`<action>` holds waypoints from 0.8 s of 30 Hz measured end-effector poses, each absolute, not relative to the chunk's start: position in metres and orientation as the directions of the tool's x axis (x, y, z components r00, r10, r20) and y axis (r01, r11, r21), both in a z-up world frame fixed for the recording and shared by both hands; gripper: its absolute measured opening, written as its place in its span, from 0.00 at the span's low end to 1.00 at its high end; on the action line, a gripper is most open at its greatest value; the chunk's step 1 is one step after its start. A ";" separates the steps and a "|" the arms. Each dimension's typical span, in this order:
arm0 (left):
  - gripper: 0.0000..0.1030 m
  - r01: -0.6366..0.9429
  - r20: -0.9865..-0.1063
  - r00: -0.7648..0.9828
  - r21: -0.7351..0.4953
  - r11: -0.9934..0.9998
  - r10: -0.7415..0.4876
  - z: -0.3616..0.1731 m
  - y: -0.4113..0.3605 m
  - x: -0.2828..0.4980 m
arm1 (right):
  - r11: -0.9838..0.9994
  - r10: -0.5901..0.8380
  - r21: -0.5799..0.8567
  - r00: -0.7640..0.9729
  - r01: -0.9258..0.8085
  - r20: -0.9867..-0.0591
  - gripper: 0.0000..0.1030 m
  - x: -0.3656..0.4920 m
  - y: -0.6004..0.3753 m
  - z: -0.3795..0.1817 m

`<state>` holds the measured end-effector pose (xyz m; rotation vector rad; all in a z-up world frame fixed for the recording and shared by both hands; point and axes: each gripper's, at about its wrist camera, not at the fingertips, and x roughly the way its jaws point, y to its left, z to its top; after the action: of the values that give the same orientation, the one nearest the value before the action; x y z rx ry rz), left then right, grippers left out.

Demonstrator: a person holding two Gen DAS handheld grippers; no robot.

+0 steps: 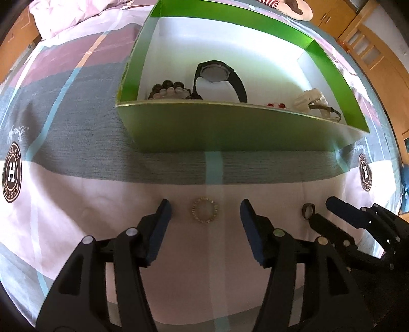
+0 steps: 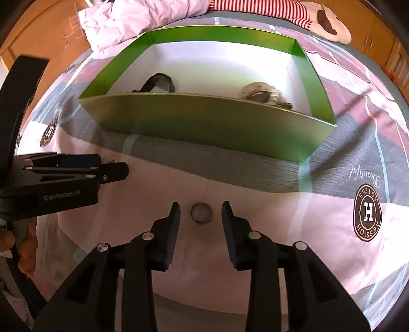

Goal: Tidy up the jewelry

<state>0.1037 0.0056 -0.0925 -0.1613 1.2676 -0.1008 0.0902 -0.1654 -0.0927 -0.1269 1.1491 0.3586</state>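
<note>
Patterned bedsheet, striped plush toy

Patchwork bedspread, wooden cabinets, bright daylight.

A bed is covered with a patchwork-printed sheet in pink, grey and maroon, marked with round brown logo badges. On it are set a green open box, a gold beaded ring and a dark ring. A crumpled pink quilt and a striped plush toy are laid at the far end.

Both wrist cameras look steeply down, near bedspread; share green box
</note>
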 end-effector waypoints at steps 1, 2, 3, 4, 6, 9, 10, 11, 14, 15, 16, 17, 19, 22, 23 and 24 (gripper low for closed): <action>0.57 -0.012 -0.941 0.296 -0.173 0.985 -0.161 -0.094 0.003 0.105 | 0.935 0.210 0.081 0.356 -0.346 -0.911 0.33 0.090 -0.163 -0.094; 0.57 -0.010 -0.942 0.297 -0.167 0.986 -0.157 -0.094 0.002 0.105 | 0.934 0.208 0.078 0.353 -0.348 -0.912 0.33 0.092 -0.160 -0.095; 0.57 -0.007 -0.942 0.298 -0.162 0.987 -0.153 -0.095 0.001 0.105 | 0.934 0.200 0.071 0.348 -0.350 -0.916 0.33 0.092 -0.158 -0.097; 0.57 -0.006 -0.943 0.299 -0.158 0.987 -0.149 -0.094 0.000 0.105 | 0.934 0.190 0.061 0.345 -0.353 -0.919 0.33 0.092 -0.156 -0.099; 0.57 0.000 -0.944 0.303 -0.138 0.990 -0.132 -0.097 -0.007 0.106 | 0.934 0.173 0.043 0.344 -0.355 -0.923 0.33 0.092 -0.154 -0.102; 0.57 0.009 -0.946 0.307 -0.110 0.994 -0.107 -0.097 -0.014 0.106 | 0.935 0.156 0.027 0.340 -0.355 -0.927 0.33 0.093 -0.153 -0.106; 0.57 0.012 -0.946 0.309 -0.100 0.995 -0.099 -0.097 -0.015 0.106 | 0.935 0.154 0.026 0.338 -0.354 -0.928 0.33 0.092 -0.153 -0.107; 0.57 0.014 -0.946 0.310 -0.094 0.995 -0.094 -0.097 -0.017 0.106 | 0.935 0.150 0.023 0.336 -0.355 -0.930 0.33 0.093 -0.153 -0.108; 0.57 0.015 -0.946 0.313 -0.089 0.996 -0.089 -0.098 -0.020 0.107 | 0.934 0.146 0.017 0.336 -0.357 -0.930 0.33 0.092 -0.152 -0.109; 0.56 0.014 -0.945 0.314 -0.089 0.996 -0.089 -0.098 -0.020 0.107 | 0.934 0.146 0.018 0.337 -0.356 -0.930 0.33 0.091 -0.151 -0.108; 0.54 0.013 -0.945 0.315 -0.087 0.996 -0.086 -0.098 -0.023 0.106 | 0.935 0.146 0.019 0.337 -0.355 -0.930 0.33 0.091 -0.151 -0.108; 0.53 0.010 -0.945 0.317 -0.081 0.997 -0.080 -0.098 -0.023 0.106 | 0.935 0.146 0.019 0.337 -0.354 -0.930 0.33 0.091 -0.151 -0.108; 0.46 0.005 -0.945 0.320 -0.074 0.997 -0.072 -0.097 -0.022 0.106 | 0.935 0.143 0.014 0.340 -0.355 -0.930 0.33 0.091 -0.148 -0.110; 0.41 0.003 -0.945 0.321 -0.065 0.998 -0.062 -0.098 -0.020 0.109 | 0.933 0.137 0.003 0.346 -0.360 -0.928 0.33 0.091 -0.146 -0.111; 0.40 0.004 -0.945 0.322 -0.064 0.998 -0.062 -0.098 -0.021 0.109 | 0.933 0.136 0.002 0.346 -0.361 -0.928 0.33 0.091 -0.145 -0.112; 0.40 0.005 -0.945 0.322 -0.063 0.998 -0.061 -0.098 -0.021 0.109 | 0.932 0.135 0.000 0.346 -0.363 -0.929 0.33 0.092 -0.145 -0.112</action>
<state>0.1095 -0.0215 -0.0977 -0.0515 1.2421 -0.0435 0.0918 -0.1445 -0.1119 -0.2209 1.1761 0.3260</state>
